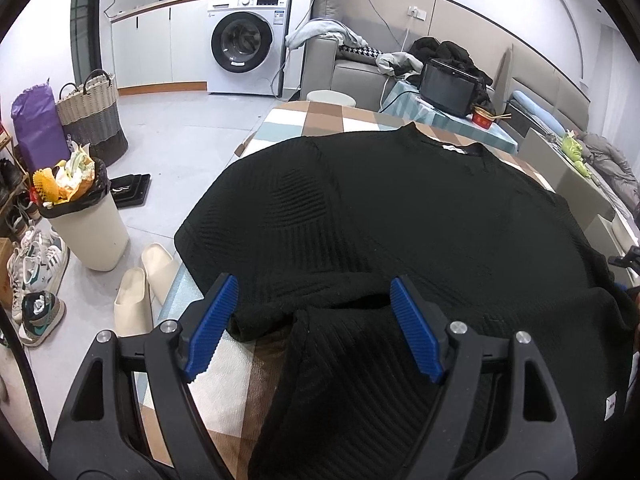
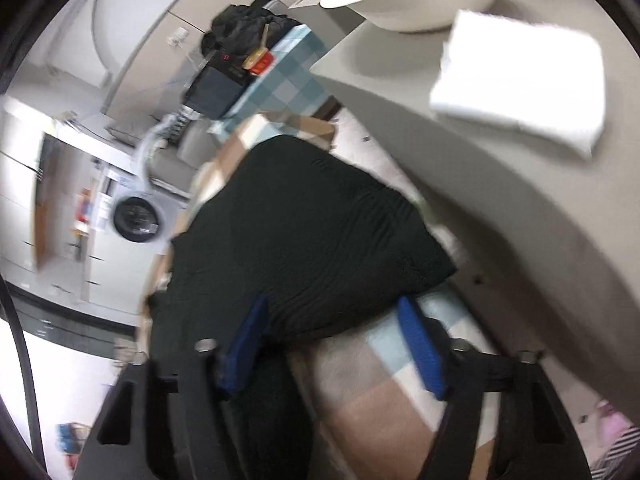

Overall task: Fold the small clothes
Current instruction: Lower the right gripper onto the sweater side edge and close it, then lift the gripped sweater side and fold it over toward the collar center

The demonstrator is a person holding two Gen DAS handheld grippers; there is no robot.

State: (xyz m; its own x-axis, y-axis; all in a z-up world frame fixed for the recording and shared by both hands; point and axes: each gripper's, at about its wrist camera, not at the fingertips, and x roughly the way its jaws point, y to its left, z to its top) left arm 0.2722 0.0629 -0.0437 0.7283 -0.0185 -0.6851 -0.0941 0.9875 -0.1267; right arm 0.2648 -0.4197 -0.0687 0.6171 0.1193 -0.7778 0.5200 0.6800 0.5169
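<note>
A black ribbed sweater (image 1: 400,216) lies spread flat on the checked tablecloth (image 1: 224,384), collar at the far end. One part of it, a sleeve or a folded flap (image 1: 344,380), runs toward me between the fingers of my left gripper (image 1: 313,282), whose jaws stand wide apart with the blue pads (image 1: 212,328) clear of the cloth. The right wrist view is blurred. It shows the sweater (image 2: 304,232) from its side, and my right gripper (image 2: 332,304) open astride the near edge, with cloth between the pads and a gap on the right side.
Left of the table stand a full waste bin (image 1: 88,232), slippers (image 1: 136,304), shoes (image 1: 36,276) and a woven basket (image 1: 92,116). Beyond are a washing machine (image 1: 248,44), a sofa (image 1: 360,68) and a side table with a black box (image 1: 448,84). A folded white cloth (image 2: 520,80) lies on a grey surface to the right.
</note>
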